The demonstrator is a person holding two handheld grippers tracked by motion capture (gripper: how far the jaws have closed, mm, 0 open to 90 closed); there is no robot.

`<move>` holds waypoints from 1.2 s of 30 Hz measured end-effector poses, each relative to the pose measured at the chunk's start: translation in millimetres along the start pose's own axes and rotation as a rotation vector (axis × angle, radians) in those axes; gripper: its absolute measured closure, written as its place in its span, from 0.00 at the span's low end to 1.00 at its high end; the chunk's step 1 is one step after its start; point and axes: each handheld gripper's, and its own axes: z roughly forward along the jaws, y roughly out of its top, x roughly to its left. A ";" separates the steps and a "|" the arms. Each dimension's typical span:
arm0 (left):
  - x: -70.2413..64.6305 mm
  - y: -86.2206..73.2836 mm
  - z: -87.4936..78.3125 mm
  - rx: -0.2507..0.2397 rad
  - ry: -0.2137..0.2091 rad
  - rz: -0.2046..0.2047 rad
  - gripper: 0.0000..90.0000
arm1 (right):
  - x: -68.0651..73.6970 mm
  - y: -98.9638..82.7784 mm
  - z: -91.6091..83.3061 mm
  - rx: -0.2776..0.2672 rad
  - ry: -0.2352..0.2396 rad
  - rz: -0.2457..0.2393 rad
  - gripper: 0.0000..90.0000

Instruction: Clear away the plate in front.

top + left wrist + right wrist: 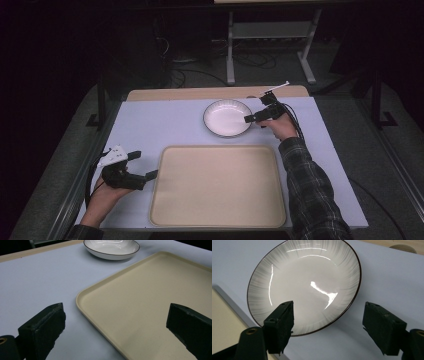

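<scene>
Right gripper view: plate ahead of your tongs.
Your right gripper (328, 326) gapes wide (empty) over the plate (304, 282) rim's near edge.

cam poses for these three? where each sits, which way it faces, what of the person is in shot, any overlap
High view: above the person's side, facing forward and down on the table; both forearms, left gripper, right gripper.
Left gripper view: on the left gripper, low, looking across the tray toward the plate; open jaws.
Right gripper view: on the right gripper, angled down at the plate; open jaws straddle its rim.
All three share the plate and tray.
</scene>
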 end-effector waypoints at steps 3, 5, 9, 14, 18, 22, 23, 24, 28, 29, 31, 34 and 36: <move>0.4 -0.1 -0.1 0.001 0.000 0.000 0.02 | -2.6 1.8 5.4 0.005 -0.004 0.015 0.28; 0.6 -0.3 0.0 0.002 0.000 0.001 0.02 | -4.3 2.6 8.7 0.013 -0.006 0.021 0.30; 0.1 -0.4 0.5 0.006 0.003 0.004 0.02 | -8.4 2.7 14.9 0.023 -0.019 0.034 0.34; -1.5 -0.2 1.7 0.010 0.000 0.012 0.02 | -12.6 0.3 23.4 0.042 -0.024 0.048 0.42; -0.8 -0.5 0.9 0.010 0.006 0.012 0.02 | -11.8 0.1 29.1 0.049 -0.019 0.056 0.45; -0.8 -0.6 0.8 0.011 0.008 0.015 0.02 | -10.7 0.1 34.1 0.061 -0.015 0.058 0.49; -0.9 -0.6 0.8 0.012 0.009 0.015 0.02 | -10.5 0.0 35.2 0.062 -0.012 0.061 0.50; -0.9 -0.6 0.9 0.012 0.009 0.016 0.02 | -10.6 -0.3 36.4 0.066 -0.013 0.061 0.51; -1.0 -0.9 1.2 0.017 0.009 0.020 0.02 | -9.7 -1.6 41.5 0.080 -0.013 0.050 0.56; -1.3 -0.9 1.4 0.019 0.009 0.021 0.02 | -9.6 -1.9 42.7 0.085 -0.008 0.049 0.56; -1.5 -0.9 1.7 0.020 0.009 0.022 0.02 | -8.7 -2.5 45.2 0.092 -0.009 0.045 0.57; -1.5 -1.0 1.8 0.022 0.010 0.022 0.02 | -9.0 -2.2 45.1 0.092 -0.012 0.050 0.58; -1.5 -1.0 1.8 0.022 0.010 0.022 0.02 | -9.6 -2.3 44.9 0.093 -0.007 0.052 0.59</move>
